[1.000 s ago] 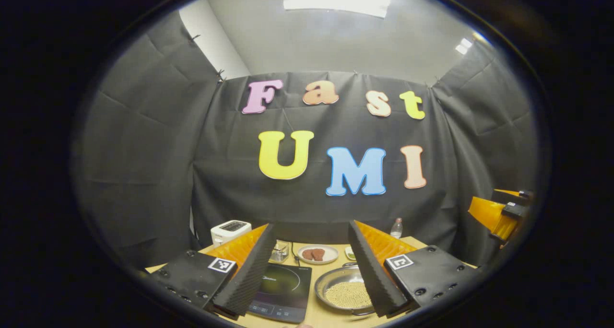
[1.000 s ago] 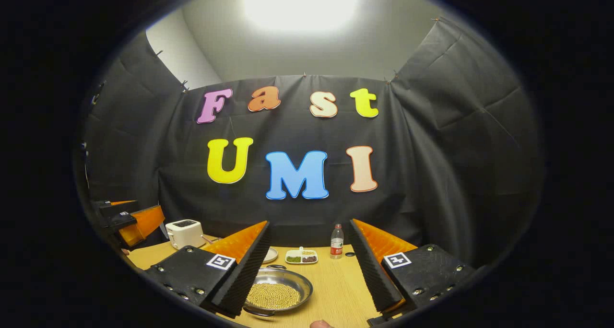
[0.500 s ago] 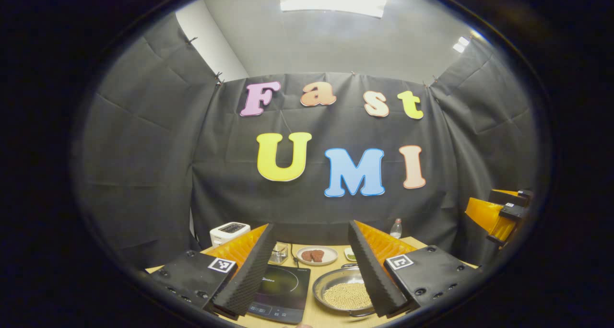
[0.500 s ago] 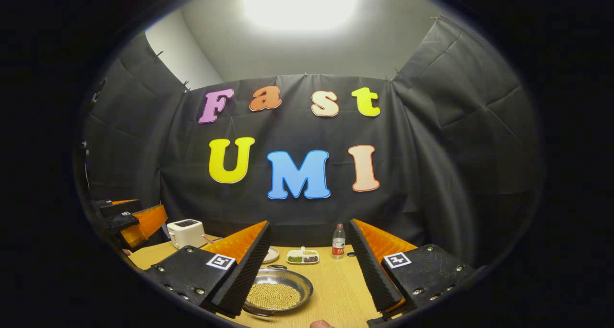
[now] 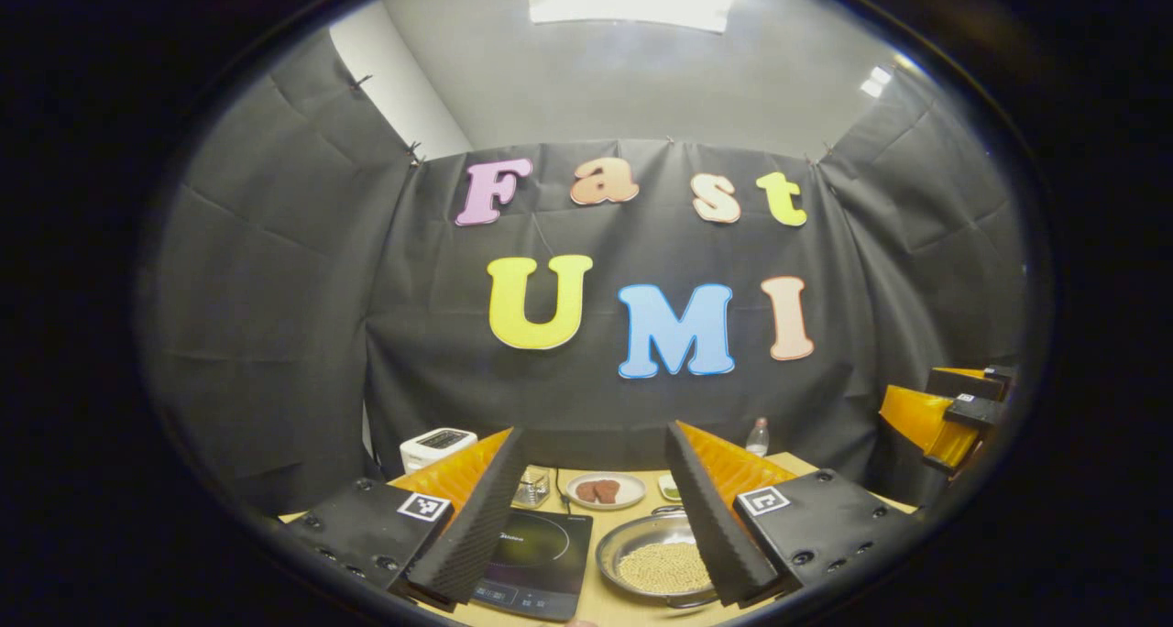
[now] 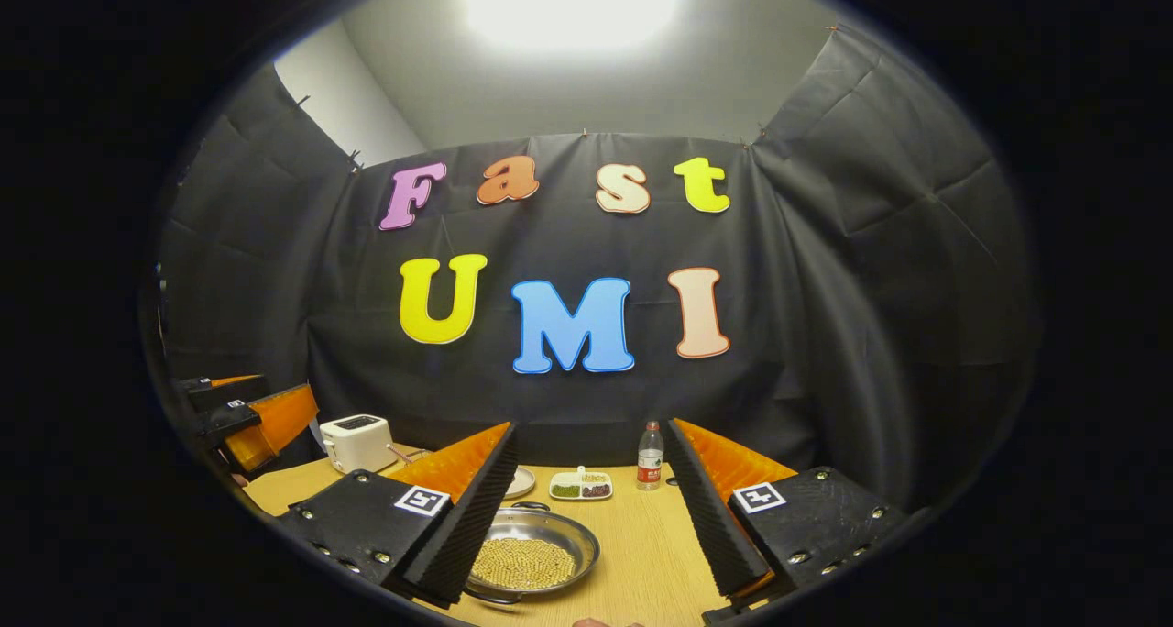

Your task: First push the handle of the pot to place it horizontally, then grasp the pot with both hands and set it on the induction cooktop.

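Pot [image 5: 655, 563] on table, untouched; left gripper [image 5: 596, 517] and right gripper [image 6: 591, 517] jaws wide apart, empty.

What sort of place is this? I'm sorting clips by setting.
Likely a mock kitchen in a cloth-walled booth: a wooden table holds an induction cooktop, a toaster and a pot of beans.

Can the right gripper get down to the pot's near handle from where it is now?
Probably yes. The right gripper is open and raised above the table, and the pot sits just below its left finger, near handle toward it, with nothing visible between them.
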Demonstrator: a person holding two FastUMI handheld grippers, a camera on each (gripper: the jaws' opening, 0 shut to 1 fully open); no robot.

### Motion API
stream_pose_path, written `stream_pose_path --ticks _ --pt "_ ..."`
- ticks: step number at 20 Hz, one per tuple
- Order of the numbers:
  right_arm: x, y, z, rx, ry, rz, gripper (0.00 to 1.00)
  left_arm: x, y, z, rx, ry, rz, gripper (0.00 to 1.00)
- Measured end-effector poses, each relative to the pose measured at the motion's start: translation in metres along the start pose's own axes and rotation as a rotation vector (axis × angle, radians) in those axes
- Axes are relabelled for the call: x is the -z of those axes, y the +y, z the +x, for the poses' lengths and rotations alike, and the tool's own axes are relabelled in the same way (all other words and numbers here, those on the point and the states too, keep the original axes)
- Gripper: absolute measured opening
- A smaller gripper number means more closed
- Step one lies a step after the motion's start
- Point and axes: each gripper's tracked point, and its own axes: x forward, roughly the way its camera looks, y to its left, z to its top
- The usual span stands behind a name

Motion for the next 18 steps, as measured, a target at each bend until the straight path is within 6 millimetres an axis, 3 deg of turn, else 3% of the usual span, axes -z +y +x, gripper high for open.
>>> stream_pose_path --ticks 4,6,7,12,14,18 --pt "0.003 -0.001 0.006 -0.003 0.013 0.002 0.97 0.000 -0.002 0.004 -0.003 0.001 -0.003 1.00" --pt "0.007 -0.003 0.009 0.001 0.029 0.003 0.92 -0.001 -0.002 0.006 -0.005 -0.003 -0.001 1.00" --pt "0.008 -0.004 0.010 0.003 0.035 0.004 0.79 -0.002 -0.003 0.006 -0.006 -0.005 0.002 1.00" --pt "0.013 -0.012 0.016 0.022 0.055 0.010 0.74 0.001 -0.004 0.008 -0.010 -0.002 0.004 1.00" --pt "0.014 -0.009 0.016 0.012 0.064 0.018 0.40 0.000 -0.005 0.009 -0.015 -0.002 0.006 1.00" --pt "0.022 -0.014 0.024 0.002 0.090 0.016 0.39 -0.001 -0.006 0.011 -0.019 -0.004 0.011 1.00"
